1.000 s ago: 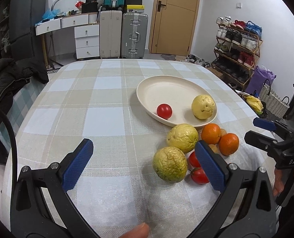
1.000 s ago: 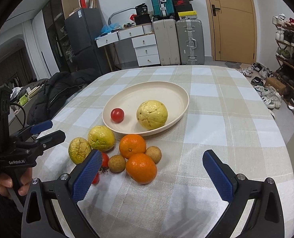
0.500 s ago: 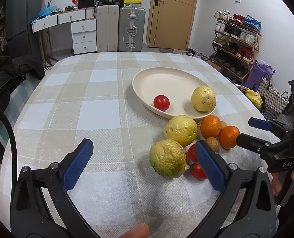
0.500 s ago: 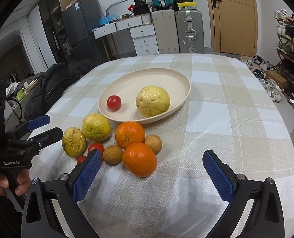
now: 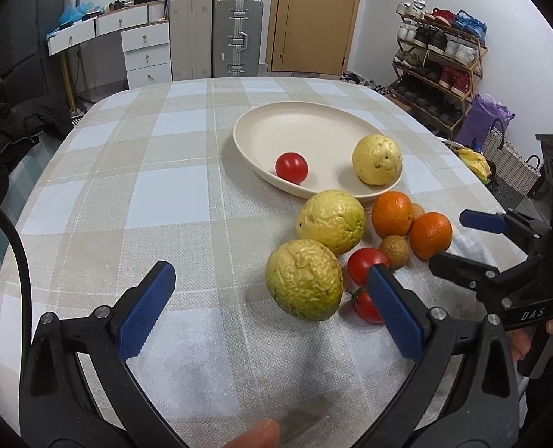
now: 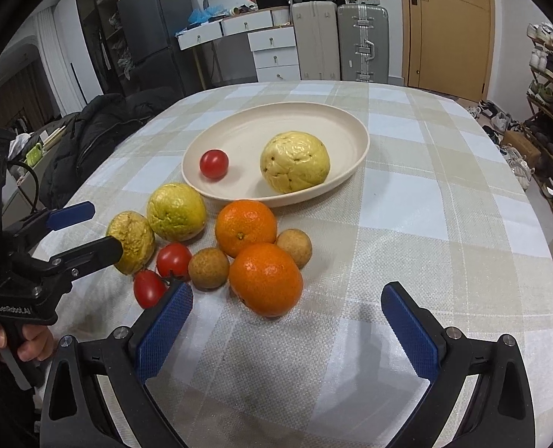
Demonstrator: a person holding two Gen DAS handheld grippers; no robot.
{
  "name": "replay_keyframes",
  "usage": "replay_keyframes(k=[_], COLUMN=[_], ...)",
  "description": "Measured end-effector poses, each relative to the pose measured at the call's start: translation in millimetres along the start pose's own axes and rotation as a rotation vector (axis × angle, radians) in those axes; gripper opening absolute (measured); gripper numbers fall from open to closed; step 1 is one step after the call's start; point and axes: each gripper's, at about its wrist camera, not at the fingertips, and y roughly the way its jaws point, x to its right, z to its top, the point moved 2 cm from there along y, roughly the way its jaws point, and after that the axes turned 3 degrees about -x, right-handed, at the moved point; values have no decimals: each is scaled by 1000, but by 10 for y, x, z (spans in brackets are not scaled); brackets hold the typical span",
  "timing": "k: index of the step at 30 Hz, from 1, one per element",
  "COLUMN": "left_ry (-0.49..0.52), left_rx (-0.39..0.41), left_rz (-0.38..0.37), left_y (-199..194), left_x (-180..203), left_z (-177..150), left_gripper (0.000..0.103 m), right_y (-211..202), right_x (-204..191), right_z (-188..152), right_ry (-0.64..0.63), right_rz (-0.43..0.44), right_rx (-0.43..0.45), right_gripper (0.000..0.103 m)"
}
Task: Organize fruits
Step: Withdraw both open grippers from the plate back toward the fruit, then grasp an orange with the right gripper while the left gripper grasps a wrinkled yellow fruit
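A cream plate [image 5: 261, 130] [image 6: 354, 130] holds a red tomato [image 5: 291, 167] [image 6: 213, 164] and a yellow guava [image 5: 377, 159] [image 6: 295, 161]. In front of it on the checked cloth lie two yellow-green guavas [image 5: 304, 285] [image 5: 330, 221], two oranges [image 6: 265, 279] [image 6: 245, 227], two brown longans [image 6: 208, 268] and two tomatoes [image 6: 173, 260]. My left gripper [image 5: 270, 308] is open, just short of the nearest guava [image 6: 131, 237]. My right gripper [image 6: 287, 326] is open, just short of the front orange.
The table [image 5: 127, 194] is oval, its edges curving away left and right. A black coat [image 6: 101, 127] lies on a chair at the left. Suitcases [image 5: 209, 33], drawers and a shoe rack [image 5: 440, 59] stand beyond the table.
Both grippers have moved forward and lower toward the fruit pile, which looks larger now. Both stay open. The fruit has not moved.
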Motion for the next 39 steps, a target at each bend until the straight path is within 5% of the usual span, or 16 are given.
replay_keyframes(k=[14,23,28,39], left_ry=[-19,-13,-4,-8], left_rx=[-47,-49,-48,-56], left_rz=[29,40,39,35], left_y=[189,226,215,220], left_x=[-51,-36,-16,-22], left_z=[-15,0,-10,-4], left_gripper=[102,102,102,101], right_y=[147,141,120,84], right_x=[19,9,-16,-72], right_z=[3,20,20,4], right_ry=[25,24,21,-1], right_rz=[39,50,79,73], right_rx=[-47,-38,-36,-25], right_gripper=[98,69,44,41])
